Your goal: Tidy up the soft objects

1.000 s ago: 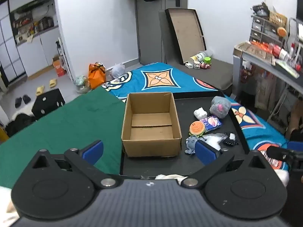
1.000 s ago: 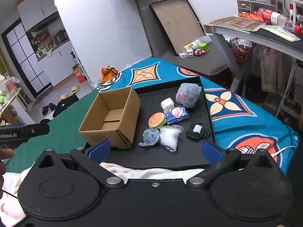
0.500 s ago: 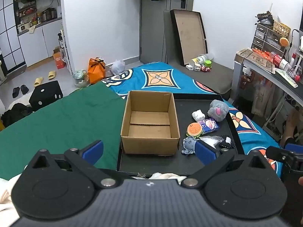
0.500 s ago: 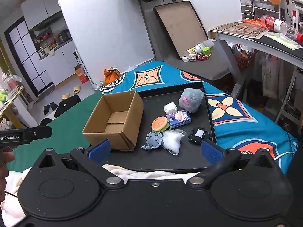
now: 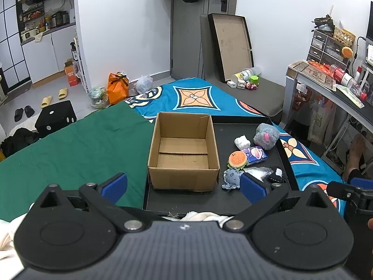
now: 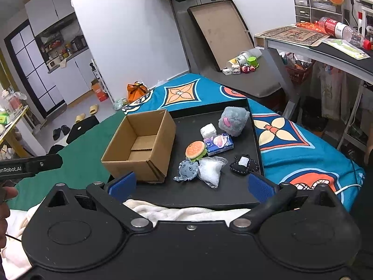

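Both sets of jaws stand wide apart and hold nothing. My left gripper (image 5: 183,185) hovers level above the near edge of a black tray (image 5: 209,200), aimed straight at an open cardboard box (image 5: 184,156) that sits on the tray's left half. My right gripper (image 6: 190,185) hangs at a similar height further right, angled slightly left, so the box (image 6: 139,144) appears left of centre.

I see the soft things lying in a loose cluster on the tray's right half, beside the box and well clear of both grippers. A grey plush ball (image 6: 233,121) sits farthest back, with a small white cube (image 6: 208,130) just left of it. Nearer lies a tissue packet (image 6: 218,143), touching a burger toy (image 6: 196,150). In front of those sit a grey-blue plush (image 6: 187,169), a clear plastic bag (image 6: 211,170) and a black plush (image 6: 243,164). The tray rests on a patterned blue blanket (image 6: 291,149), next to a green cloth (image 5: 77,149).
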`<move>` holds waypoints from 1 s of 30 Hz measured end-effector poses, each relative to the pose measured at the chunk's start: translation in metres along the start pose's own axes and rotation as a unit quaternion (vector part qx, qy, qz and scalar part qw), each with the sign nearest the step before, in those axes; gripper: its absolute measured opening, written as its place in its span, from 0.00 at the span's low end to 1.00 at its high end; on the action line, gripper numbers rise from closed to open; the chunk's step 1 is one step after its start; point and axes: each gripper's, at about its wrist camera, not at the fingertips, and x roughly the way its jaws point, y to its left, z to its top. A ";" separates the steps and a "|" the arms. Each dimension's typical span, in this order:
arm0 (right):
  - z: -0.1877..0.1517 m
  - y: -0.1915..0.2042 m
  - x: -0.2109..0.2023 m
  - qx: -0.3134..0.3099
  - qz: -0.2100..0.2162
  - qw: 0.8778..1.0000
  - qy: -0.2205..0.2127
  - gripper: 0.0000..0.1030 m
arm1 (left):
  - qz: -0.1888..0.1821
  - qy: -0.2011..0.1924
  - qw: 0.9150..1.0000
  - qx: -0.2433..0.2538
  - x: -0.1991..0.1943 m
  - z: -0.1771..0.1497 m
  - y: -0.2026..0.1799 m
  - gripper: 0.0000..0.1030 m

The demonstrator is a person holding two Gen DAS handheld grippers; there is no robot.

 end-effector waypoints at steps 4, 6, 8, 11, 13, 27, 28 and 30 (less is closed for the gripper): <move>0.000 -0.001 -0.001 0.000 0.002 1.000 -0.001 1.00 | -0.004 -0.001 1.000 -0.002 -0.002 0.001 -0.001 0.99; 0.000 -0.001 -0.002 0.000 0.002 1.000 -0.002 1.00 | -0.003 -0.004 1.000 0.000 -0.003 0.000 -0.002 0.99; 0.000 -0.001 -0.003 0.001 0.004 1.000 -0.003 1.00 | -0.002 -0.005 1.000 -0.001 -0.004 0.000 -0.002 0.99; -0.002 0.001 -0.004 0.002 0.004 1.000 -0.003 1.00 | -0.002 -0.005 1.000 -0.006 -0.005 -0.001 0.000 0.99; -0.002 0.002 -0.004 0.001 0.004 1.000 -0.002 1.00 | -0.002 -0.006 1.000 -0.006 -0.006 -0.001 0.000 0.99; -0.005 0.001 -0.006 0.004 0.007 1.000 -0.005 1.00 | -0.005 -0.009 1.000 -0.006 -0.008 -0.006 -0.001 0.99; -0.005 0.002 -0.006 0.004 0.006 1.000 -0.005 1.00 | -0.004 -0.009 1.000 -0.005 -0.008 -0.006 -0.002 0.99; -0.006 -0.001 -0.006 0.006 0.008 1.000 -0.005 1.00 | -0.004 -0.009 1.000 -0.005 -0.008 -0.006 -0.002 0.99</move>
